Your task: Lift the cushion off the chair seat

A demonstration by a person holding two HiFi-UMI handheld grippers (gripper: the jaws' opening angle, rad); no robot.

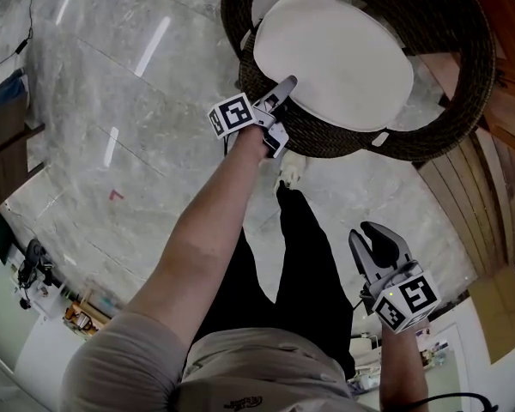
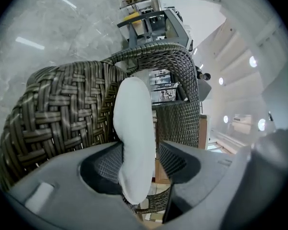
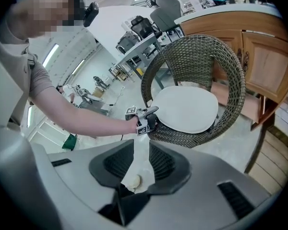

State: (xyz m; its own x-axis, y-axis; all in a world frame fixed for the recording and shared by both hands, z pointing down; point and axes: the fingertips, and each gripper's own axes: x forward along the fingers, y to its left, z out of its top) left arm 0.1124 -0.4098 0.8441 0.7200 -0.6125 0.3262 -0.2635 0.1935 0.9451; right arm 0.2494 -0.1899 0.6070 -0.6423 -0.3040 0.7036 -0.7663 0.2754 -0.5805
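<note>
Grey marble floor (image 1: pixel 154 101) bears a dark woven wicker chair (image 1: pixel 326 136). Its white oval cushion (image 1: pixel 335 50) has its left edge between the spread fingers of the left gripper (image 1: pixel 283 101). Right gripper (image 1: pixel 373 234): fingers spread, empty.

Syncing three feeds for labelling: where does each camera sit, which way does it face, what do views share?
Head view: head-mounted, steeply down at cushion on wicker chair; shows left arm, legs, left gripper, right gripper.
Left gripper view: on left gripper, along open jaws straddling cushion's edge.
Right gripper view: on right gripper, towards wicker chair; shows own jaws, left arm.
All three share cushion, wicker chair.
</note>
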